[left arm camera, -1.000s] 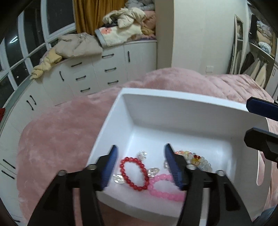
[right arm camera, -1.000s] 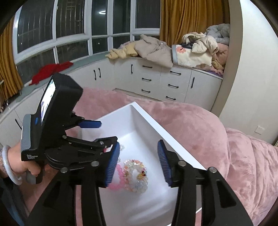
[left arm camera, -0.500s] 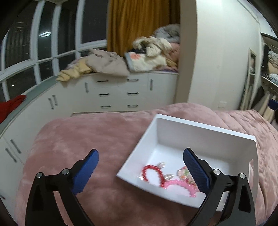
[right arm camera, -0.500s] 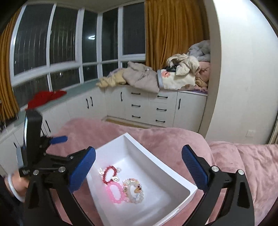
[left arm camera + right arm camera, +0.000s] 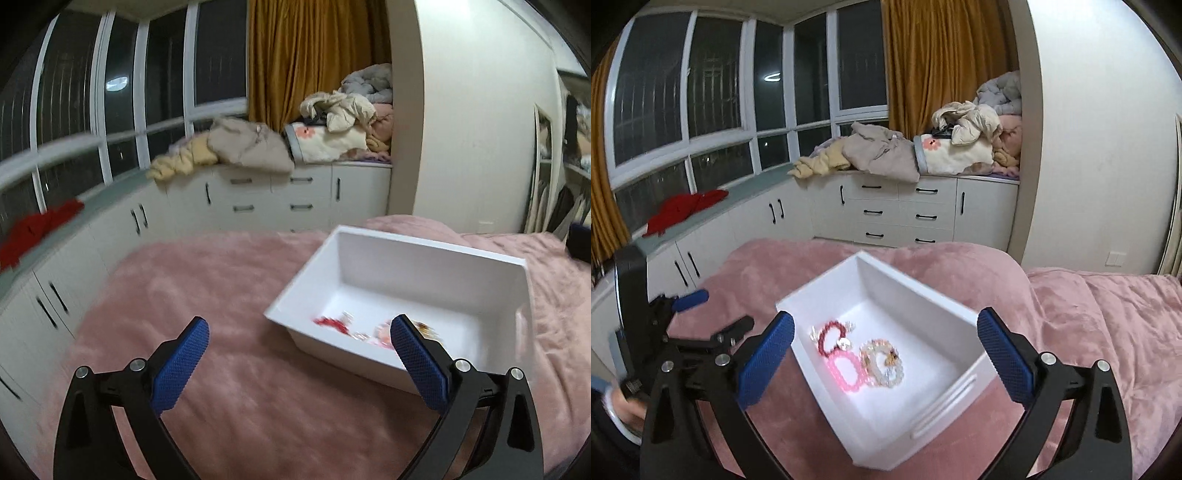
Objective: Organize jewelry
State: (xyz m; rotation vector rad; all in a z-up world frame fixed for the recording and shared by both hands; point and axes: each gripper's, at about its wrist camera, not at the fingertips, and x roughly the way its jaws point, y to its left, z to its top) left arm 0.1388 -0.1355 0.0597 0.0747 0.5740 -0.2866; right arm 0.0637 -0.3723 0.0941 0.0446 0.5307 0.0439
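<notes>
A white box [image 5: 934, 295] sits on the pink blanket; it also shows in the left wrist view [image 5: 424, 251]. Inside lie a red bead bracelet [image 5: 827, 334], a pink bead bracelet [image 5: 846, 371] and a pale multicoloured bead bracelet [image 5: 884, 362], with small clear crystal pieces [image 5: 844, 343] beside them. In the left wrist view the jewelry [image 5: 332, 324] is blurred. My left gripper [image 5: 299, 369] is open and empty, held back from the box's near left wall. My right gripper [image 5: 884, 363] is open and empty, above and in front of the box.
The pink blanket [image 5: 207, 295] covers the bed around the box. White drawers [image 5: 897, 210] with piled clothes [image 5: 886, 151] line the window wall behind. A red cloth [image 5: 683, 208] lies on the sill. The left gripper's body [image 5: 646, 332] shows at the right wrist view's left.
Both grippers have opened wide and pulled back and up from the box. The bracelets stay in the box. The left view is swinging left and is blurred.
</notes>
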